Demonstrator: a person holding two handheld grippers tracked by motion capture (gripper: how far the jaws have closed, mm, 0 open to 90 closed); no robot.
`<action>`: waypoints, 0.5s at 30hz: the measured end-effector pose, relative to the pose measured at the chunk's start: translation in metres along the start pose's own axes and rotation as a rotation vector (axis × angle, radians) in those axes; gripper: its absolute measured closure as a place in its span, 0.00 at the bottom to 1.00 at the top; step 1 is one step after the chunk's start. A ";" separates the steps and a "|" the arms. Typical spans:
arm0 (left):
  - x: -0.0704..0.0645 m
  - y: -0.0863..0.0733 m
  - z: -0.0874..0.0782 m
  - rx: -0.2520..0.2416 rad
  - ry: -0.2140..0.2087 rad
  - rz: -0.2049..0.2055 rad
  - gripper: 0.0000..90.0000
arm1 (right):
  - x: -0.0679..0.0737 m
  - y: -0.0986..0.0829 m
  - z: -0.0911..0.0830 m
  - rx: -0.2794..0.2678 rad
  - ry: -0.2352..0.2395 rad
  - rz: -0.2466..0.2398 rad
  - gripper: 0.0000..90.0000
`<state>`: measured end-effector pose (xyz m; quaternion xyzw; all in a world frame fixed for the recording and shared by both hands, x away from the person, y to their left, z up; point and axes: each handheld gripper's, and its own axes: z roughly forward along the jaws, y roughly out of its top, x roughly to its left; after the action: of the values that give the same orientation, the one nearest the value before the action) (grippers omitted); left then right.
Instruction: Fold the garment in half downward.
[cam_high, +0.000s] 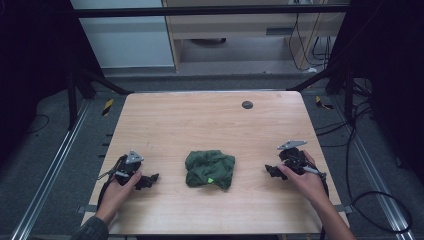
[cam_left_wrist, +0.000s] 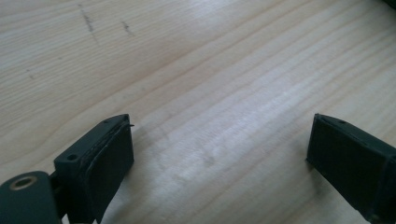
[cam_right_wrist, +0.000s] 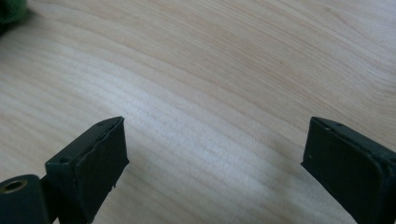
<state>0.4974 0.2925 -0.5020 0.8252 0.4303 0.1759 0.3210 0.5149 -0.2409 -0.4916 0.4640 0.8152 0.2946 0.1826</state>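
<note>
Wood grain runs bare between the spread jaws of your left gripper (cam_high: 148, 180), lower left of the high view. The green cloth (cam_high: 210, 169) lies crumpled at centre, untouched. Your right gripper (cam_high: 272, 170), lower right, is likewise released. Approach step: bring both grippers inward to the cloth's edges.

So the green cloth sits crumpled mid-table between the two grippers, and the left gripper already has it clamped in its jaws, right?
Not quite. The green cloth does lie crumpled mid-table between the two grippers, but the left gripper holds nothing: it rests apart from the cloth. The left gripper view shows its jaws spread wide with bare table between them. The right gripper is open too.
</note>
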 end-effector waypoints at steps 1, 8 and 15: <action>0.002 0.001 0.001 -0.007 0.006 -0.006 0.07 | -0.001 0.001 0.002 -0.003 -0.003 0.006 0.07; 0.008 0.003 0.010 -0.050 0.043 -0.031 0.04 | -0.002 0.008 0.017 -0.035 -0.078 0.072 0.08; 0.011 0.005 0.013 -0.049 0.048 -0.036 0.02 | -0.005 0.009 0.028 -0.064 -0.104 0.137 0.06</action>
<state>0.5143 0.2939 -0.5079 0.8046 0.4482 0.2004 0.3340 0.5397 -0.2328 -0.5067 0.5272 0.7613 0.3076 0.2189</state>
